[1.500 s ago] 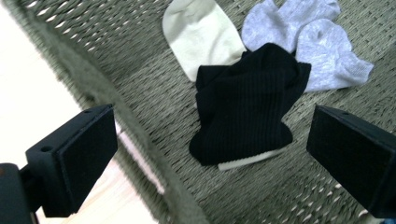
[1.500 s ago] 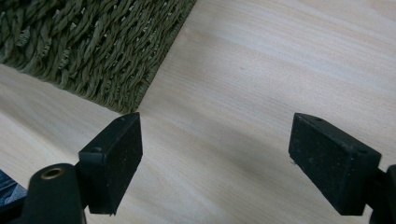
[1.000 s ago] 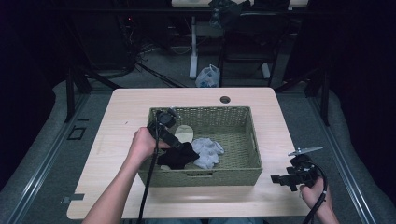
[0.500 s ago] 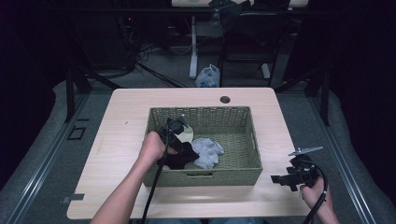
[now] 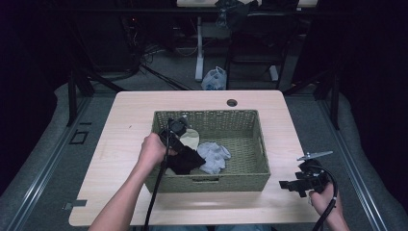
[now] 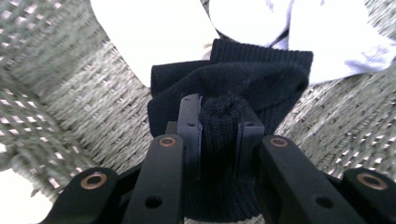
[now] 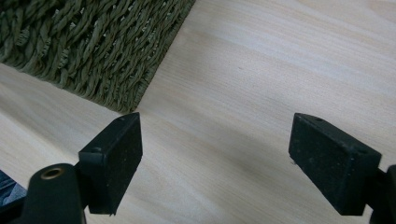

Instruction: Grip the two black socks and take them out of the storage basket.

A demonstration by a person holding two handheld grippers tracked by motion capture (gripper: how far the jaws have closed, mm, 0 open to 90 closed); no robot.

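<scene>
black sock (image 6: 233, 93) bunched between the pads of the left tool (image 6: 218, 135), jaws just closed in and now clamped on a fold of it. sock sits on the floor of the woven basket (image 5: 250, 139), front-left part, touching a cream cloth (image 5: 191, 138) and a pale grey one (image 5: 214, 156) beside it. right tool (image 5: 294, 185) held low over the counter (image 5: 120, 130) off the basket's front-right corner — jaws wide apart, nothing between them.
</scene>
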